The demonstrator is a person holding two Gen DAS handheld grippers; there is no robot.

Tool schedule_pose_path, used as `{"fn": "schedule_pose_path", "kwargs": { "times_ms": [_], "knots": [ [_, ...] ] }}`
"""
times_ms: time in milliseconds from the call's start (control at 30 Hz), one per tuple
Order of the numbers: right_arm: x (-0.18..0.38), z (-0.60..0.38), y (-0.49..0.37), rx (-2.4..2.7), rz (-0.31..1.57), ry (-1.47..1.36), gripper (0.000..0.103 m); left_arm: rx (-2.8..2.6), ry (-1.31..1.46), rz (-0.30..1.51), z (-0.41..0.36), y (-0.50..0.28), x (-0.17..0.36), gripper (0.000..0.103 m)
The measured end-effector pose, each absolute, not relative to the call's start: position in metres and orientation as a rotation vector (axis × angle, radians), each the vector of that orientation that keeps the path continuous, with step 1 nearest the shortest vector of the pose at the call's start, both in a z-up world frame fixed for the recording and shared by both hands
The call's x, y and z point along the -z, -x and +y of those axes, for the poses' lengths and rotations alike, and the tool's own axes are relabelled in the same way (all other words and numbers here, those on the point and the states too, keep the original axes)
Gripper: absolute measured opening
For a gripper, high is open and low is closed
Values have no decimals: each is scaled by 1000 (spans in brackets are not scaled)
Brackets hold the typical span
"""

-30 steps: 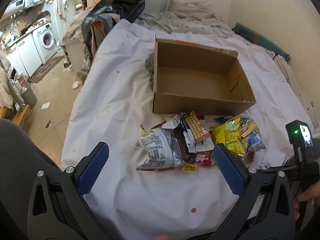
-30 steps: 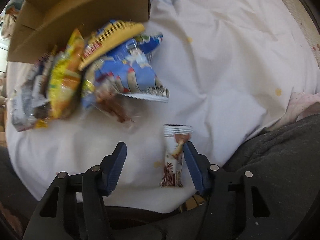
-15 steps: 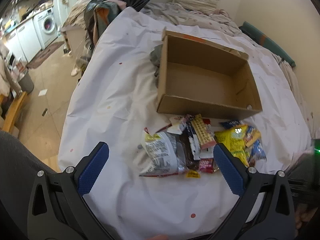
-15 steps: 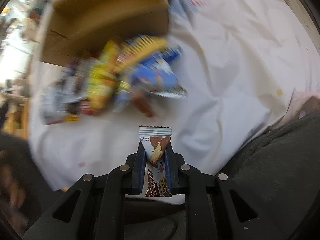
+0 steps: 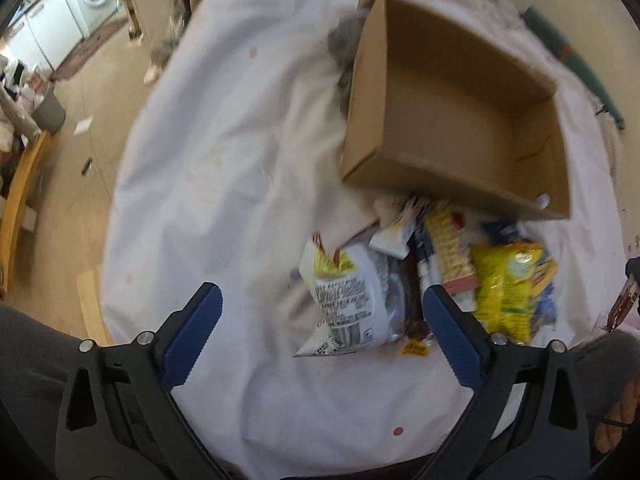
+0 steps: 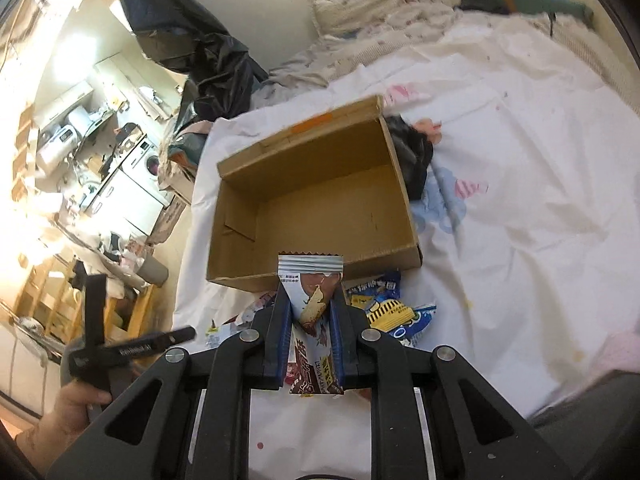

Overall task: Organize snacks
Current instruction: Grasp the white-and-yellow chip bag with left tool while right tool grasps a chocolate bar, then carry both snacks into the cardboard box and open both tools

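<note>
We carry the chocolate bar wrapper (image 6: 311,300), pinched in our right gripper (image 6: 310,316), toward the empty cardboard box (image 6: 320,200) at twelve o'clock; release low inside. Our left gripper (image 5: 320,332), jaws closing on nothing, hovers over the snack pile (image 5: 440,280). White bedsheet (image 6: 520,220); washing machine (image 6: 150,164) at ten o'clock.

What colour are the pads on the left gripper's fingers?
Blue, ribbed pads on black fingers; clearest in the left wrist view.
</note>
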State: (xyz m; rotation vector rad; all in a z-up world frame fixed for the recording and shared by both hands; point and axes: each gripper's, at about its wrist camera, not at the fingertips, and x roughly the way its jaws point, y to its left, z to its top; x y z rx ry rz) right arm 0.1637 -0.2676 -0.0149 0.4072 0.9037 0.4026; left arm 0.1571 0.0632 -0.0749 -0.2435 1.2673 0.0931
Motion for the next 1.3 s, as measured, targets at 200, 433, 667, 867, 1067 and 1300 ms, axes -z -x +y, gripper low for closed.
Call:
{"fn": "schedule_pose_path", "kwargs": {
  "times_ms": [200, 433, 667, 867, 1067, 1300],
  "knots": [
    [63, -272, -165, -383, 973, -441, 18, -112, 278, 1365, 57, -164, 123, 79],
    [59, -269, -159, -400, 962, -421, 18, -49, 282, 1417, 46, -165, 144, 43],
    [58, -269, -156, -406, 947, -431, 18, -131, 245, 1352, 62, -140, 114, 35],
    [49, -272, -159, -445, 913, -463, 18, -153, 258, 1251, 73, -120, 65, 35],
    [38, -275, -180, -455, 900, -468, 18, -65, 208, 1105, 58, -153, 18, 35],
    [19, -269, -224, -456, 841, -419, 18, 12, 127, 1018, 34, -209, -11, 35]
  ]
}}
